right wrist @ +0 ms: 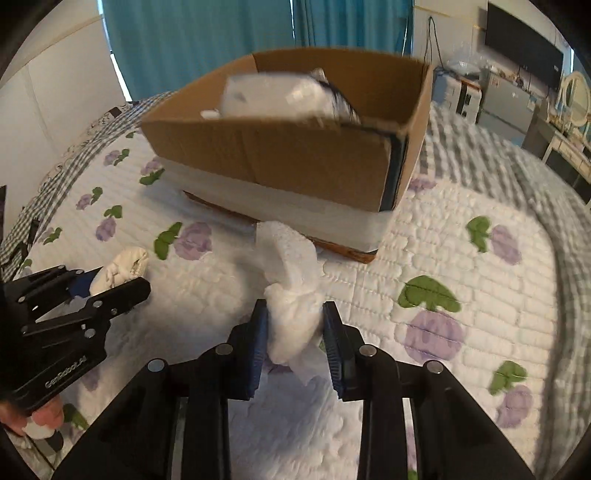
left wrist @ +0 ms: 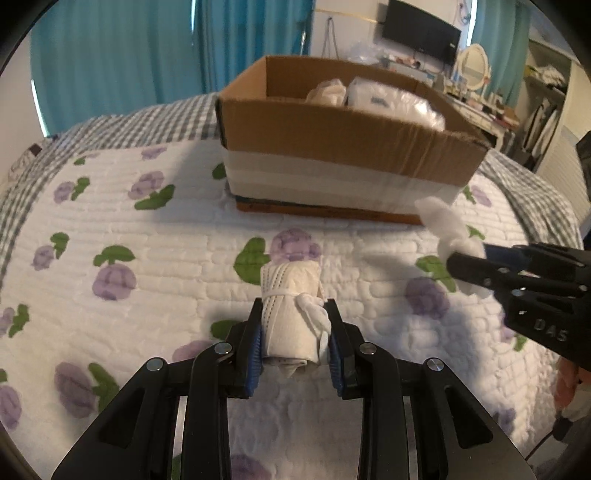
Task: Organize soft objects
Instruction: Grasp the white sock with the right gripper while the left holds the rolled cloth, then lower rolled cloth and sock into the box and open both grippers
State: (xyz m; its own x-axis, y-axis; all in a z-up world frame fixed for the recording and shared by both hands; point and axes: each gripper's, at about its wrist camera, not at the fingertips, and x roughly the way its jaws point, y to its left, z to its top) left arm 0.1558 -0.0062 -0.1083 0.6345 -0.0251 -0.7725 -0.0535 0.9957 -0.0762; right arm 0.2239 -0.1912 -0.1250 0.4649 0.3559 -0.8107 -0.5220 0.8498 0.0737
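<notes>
My left gripper (left wrist: 295,332) is shut on a rolled cream cloth bundle (left wrist: 290,310) tied with a band, held just above the quilt. It also shows in the right wrist view (right wrist: 110,284), with the bundle (right wrist: 122,267) between its fingers. My right gripper (right wrist: 295,332) is shut on a white fluffy cloth (right wrist: 291,288) that sticks up ahead of the fingers. It shows at the right of the left wrist view (left wrist: 469,269), with the cloth (left wrist: 445,221). An open cardboard box (left wrist: 332,129) stands on the bed ahead, holding white soft items (left wrist: 373,96); it also shows in the right wrist view (right wrist: 280,147).
The bed is covered by a white quilt with purple flowers (left wrist: 147,229) and a grey check border. Teal curtains (left wrist: 129,55) hang behind. A dresser with a mirror (left wrist: 474,66) and a wall TV (left wrist: 421,31) stand at the far right.
</notes>
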